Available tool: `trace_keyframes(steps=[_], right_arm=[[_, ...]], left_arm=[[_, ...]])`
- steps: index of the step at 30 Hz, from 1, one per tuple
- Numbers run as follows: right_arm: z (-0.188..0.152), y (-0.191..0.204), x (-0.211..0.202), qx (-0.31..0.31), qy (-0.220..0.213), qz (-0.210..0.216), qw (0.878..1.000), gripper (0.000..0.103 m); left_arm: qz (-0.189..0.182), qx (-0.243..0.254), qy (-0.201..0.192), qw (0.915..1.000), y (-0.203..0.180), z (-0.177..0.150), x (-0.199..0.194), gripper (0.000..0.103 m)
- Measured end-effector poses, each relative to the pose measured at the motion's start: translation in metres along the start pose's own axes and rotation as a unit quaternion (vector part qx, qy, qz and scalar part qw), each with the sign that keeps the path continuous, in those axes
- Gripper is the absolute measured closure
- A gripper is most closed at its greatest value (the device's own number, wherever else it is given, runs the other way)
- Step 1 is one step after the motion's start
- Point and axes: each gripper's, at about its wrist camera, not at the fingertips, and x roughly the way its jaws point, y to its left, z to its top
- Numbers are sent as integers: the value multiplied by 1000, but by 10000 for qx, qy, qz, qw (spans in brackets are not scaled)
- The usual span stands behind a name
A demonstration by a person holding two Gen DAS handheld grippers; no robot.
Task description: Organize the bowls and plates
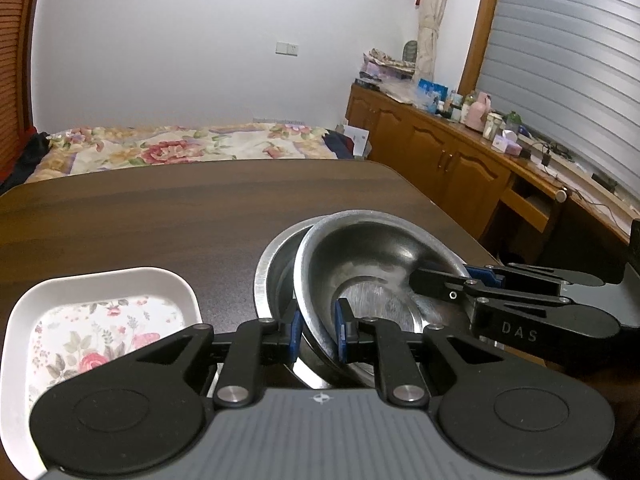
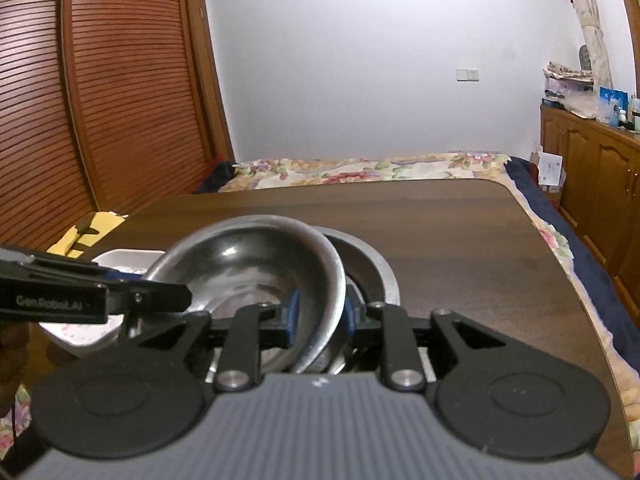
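**Holding one steel bowl from two sides over a dark table**

Gripping with both tools, I log the following. Left gripper (image 1: 318, 336): blue pads clamped across the near rim of the upper steel bowl (image 1: 376, 276). Right gripper (image 2: 320, 314): pads pinched on the opposite rim of that bowl (image 2: 248, 264). The bowl sits tilted inside a lower steel bowl (image 1: 272, 276), which rests on the table (image 1: 160, 208).

Surface: dark wood-grain top with rounded corners. A white tray with a floral base (image 1: 100, 320) lies on it, just beside the bowls on my left.

Room: a bed with a flowered quilt (image 1: 180, 148) beyond the table's far edge; plain white wall with a switch plate (image 1: 287, 48); louvred wooden doors (image 2: 100, 92) at left; wooden cabinets (image 1: 432, 148) at right, their top crowded with bottles and boxes.
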Motion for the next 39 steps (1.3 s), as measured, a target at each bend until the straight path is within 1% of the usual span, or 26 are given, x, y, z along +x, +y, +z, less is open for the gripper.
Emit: trace_keyframes(steps=[5,8,9,13,15,16,17,18,19,20,23,28,30,33,35,39], right_arm=[[3,-2,3,35,-25,21,10000,74],[4,-3,3,-12,-102,-62,9999,64],[5,-3,3,-8,-123,-54,9999,63],[8,-4,1,39,-180,-11,9998,63],[9,-4,-1,41,-235,-22,9997,62],[9,-4,-3,44,-270,-27,9996,61],[8,-4,-5,44,-300,-31,9995,57],[8,-5,-6,46,-323,-46,9995,49],[6,-5,-7,42,-360,-79,9993,45],[5,-5,-8,26,-387,-109,9992,43],[0,-5,-9,-33,-436,-199,9988,41],[-6,-8,-9,83,-504,-289,9983,39],[-7,-8,-8,111,-513,-291,9982,34],[-8,-10,-6,152,-456,-262,9985,33],[-9,-11,-4,184,-430,-262,9986,33],[-11,-9,0,266,-358,-216,9988,33]], left_arm=[[42,6,-109,9999,1,-1,-3,85],[74,-16,-130,9999,2,-1,-4,85],[74,-25,-129,9999,2,-2,-4,85],[85,-37,-204,9997,1,0,-9,81],[122,-22,-302,9995,-1,0,-14,75],[143,13,-372,9992,-2,0,-17,66],[171,42,-449,9988,-1,-1,-20,54],[219,70,-543,9983,-3,-1,-23,48],[261,91,-618,9977,-4,-2,-25,38],[309,116,-691,9971,-6,-3,-26,31],[466,163,-810,9955,-5,-7,-28,25],[535,188,-760,9955,-5,-14,-22,25],[514,199,-703,9960,-6,-17,-19,26],[447,154,-606,9970,-5,-20,-17,32],[427,145,-575,9973,-6,-19,-16,39],[425,139,-489,9978,-6,-20,-13,44]])
